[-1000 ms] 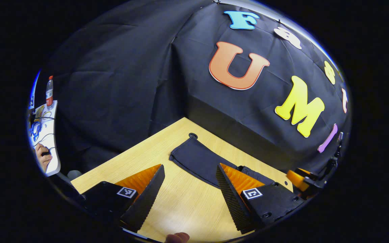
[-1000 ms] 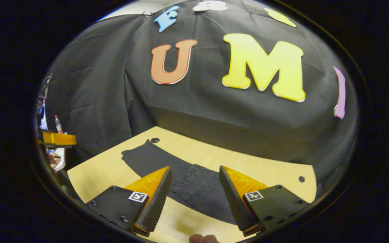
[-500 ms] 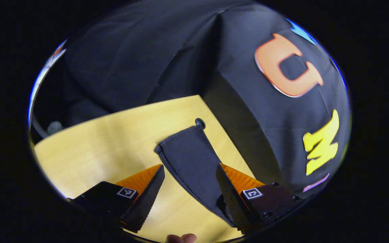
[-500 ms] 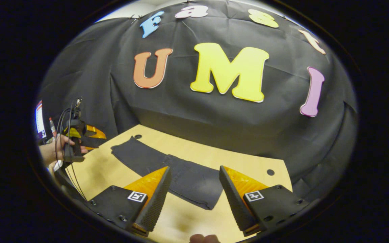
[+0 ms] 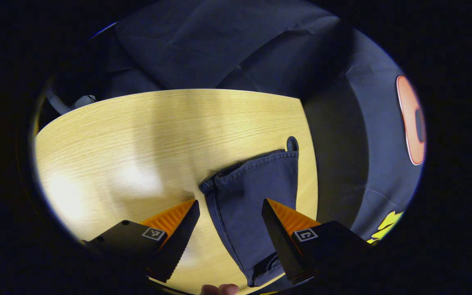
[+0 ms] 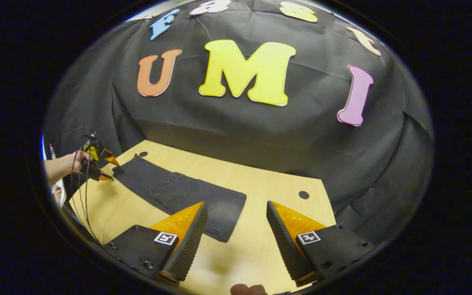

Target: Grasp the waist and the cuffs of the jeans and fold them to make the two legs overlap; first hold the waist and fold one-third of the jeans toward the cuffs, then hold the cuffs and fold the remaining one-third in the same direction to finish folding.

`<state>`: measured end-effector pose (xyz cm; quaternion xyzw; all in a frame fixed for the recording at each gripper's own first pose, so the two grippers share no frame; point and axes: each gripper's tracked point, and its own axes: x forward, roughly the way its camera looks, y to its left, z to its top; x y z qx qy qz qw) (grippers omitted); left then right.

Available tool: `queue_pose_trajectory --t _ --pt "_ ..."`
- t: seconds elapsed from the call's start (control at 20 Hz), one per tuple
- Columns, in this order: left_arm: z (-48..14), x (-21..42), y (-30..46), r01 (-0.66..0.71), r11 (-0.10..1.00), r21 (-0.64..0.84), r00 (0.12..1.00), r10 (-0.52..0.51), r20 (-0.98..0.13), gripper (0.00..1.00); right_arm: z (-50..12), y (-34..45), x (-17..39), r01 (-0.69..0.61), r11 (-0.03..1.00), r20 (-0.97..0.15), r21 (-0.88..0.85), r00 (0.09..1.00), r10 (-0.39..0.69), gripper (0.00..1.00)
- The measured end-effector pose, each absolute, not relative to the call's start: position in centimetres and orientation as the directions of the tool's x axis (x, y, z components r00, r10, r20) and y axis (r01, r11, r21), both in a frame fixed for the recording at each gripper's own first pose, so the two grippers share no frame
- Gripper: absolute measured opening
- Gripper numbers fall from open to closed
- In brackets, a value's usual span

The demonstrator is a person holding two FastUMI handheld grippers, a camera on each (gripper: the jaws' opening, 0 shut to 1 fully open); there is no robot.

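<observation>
Dark blue jeans (image 6: 178,190) lie flat in a long strip across the wooden table (image 6: 260,213). In the left gripper view their hemmed end (image 5: 256,172) points away from me, and the cloth runs back between my fingers. My left gripper (image 5: 230,241) is open and hovers over that end, touching nothing. In the right gripper view that same gripper (image 6: 111,169) is held at the strip's far left end. My right gripper (image 6: 236,241) is open above bare table, and the jeans' near right end (image 6: 228,209) lies just past its left finger.
Black cloth walls close off the table's back edge. A round cable hole (image 5: 292,143) sits just beyond the hemmed end, and another hole (image 6: 303,194) is at the right rear. A person's hand (image 6: 70,162) holds the left gripper. Bare wood (image 5: 129,139) spreads left of the jeans.
The left gripper has turned and dropped toward the hemmed end, which now lies between its open fingers. The right gripper has swung right, past the jeans' other end. Both stayed open.
</observation>
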<state>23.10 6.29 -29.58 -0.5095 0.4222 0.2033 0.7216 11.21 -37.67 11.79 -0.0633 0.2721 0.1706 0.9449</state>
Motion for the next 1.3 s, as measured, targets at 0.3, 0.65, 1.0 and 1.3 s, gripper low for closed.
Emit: queue_pose_trajectory --t 0.3,0.65,1.0,1.3 --pt "-30.2 24.9 6.8 -0.741 0.421 -0.523 0.528 -0.115 -0.841 0.98 9.8 -40.1 12.5 -0.284 0.959 -0.587 0.023 0.772 0.243 0.89" --pt "-31.5 24.9 7.0 -0.799 0.429 -0.422 0.437 -0.067 -0.897 0.94 7.6 -40.3 12.3 -0.262 0.964 -0.623 0.055 0.745 0.238 0.9" --pt "-31.8 24.8 6.8 -0.804 0.392 -0.448 0.495 0.023 -0.869 0.37 5.0 -43.1 10.1 -0.186 0.979 -0.667 0.085 0.719 0.195 0.91" --pt "-30.6 25.2 6.3 -0.703 0.49 -0.515 0.611 0.046 -0.79 0.12 6.2 -46.8 8.2 -0.135 0.989 -0.655 0.063 0.742 0.143 0.89"
